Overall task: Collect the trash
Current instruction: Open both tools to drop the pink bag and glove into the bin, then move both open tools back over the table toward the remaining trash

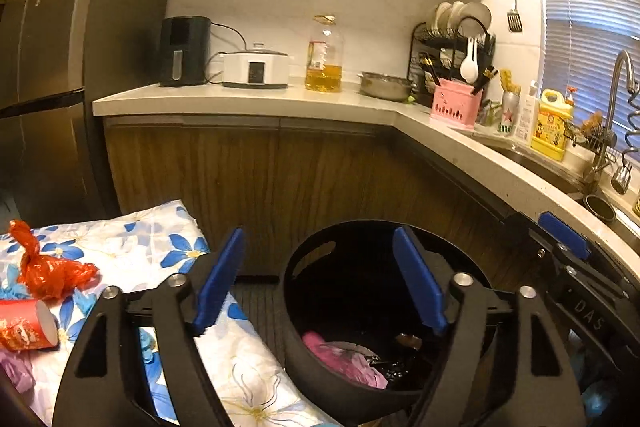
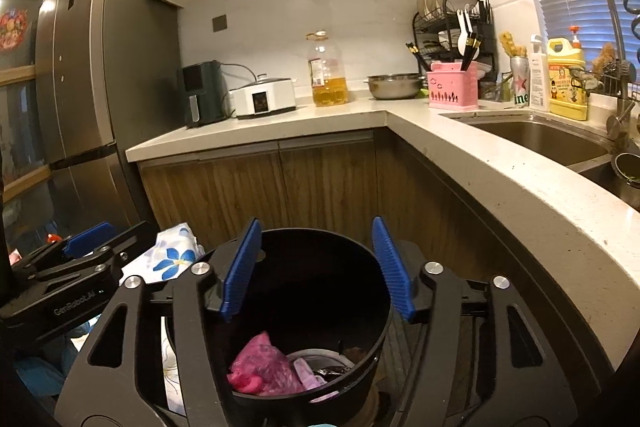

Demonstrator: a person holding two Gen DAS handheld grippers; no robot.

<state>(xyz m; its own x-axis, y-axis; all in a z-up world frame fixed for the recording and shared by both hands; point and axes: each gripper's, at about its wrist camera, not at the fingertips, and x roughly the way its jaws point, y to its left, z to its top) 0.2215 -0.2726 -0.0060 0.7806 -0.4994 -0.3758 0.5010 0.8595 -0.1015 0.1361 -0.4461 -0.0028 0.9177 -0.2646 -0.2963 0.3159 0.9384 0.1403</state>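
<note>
A round black bin (image 1: 316, 307) stands on the floor below both grippers, also in the right wrist view (image 2: 304, 267). Pink plastic trash (image 1: 344, 359) lies inside it, also seen in the right wrist view (image 2: 264, 367). My left gripper (image 1: 320, 279) is open and empty, above the bin's left rim and the cloth edge. My right gripper (image 2: 316, 263) is open and empty over the bin. A red crumpled bag (image 1: 48, 267), a red paper cup (image 1: 24, 327) and a purple wrapper (image 1: 16, 371) lie on the floral cloth (image 1: 132, 239).
An L-shaped counter (image 2: 460, 155) runs behind and to the right, with an air fryer (image 1: 184, 51), a cooker (image 1: 256, 67), an oil bottle (image 1: 324, 55), a steel bowl (image 1: 384, 85), a dish rack (image 1: 456, 51) and a sink (image 2: 540, 139). A fridge (image 2: 92, 67) stands at left.
</note>
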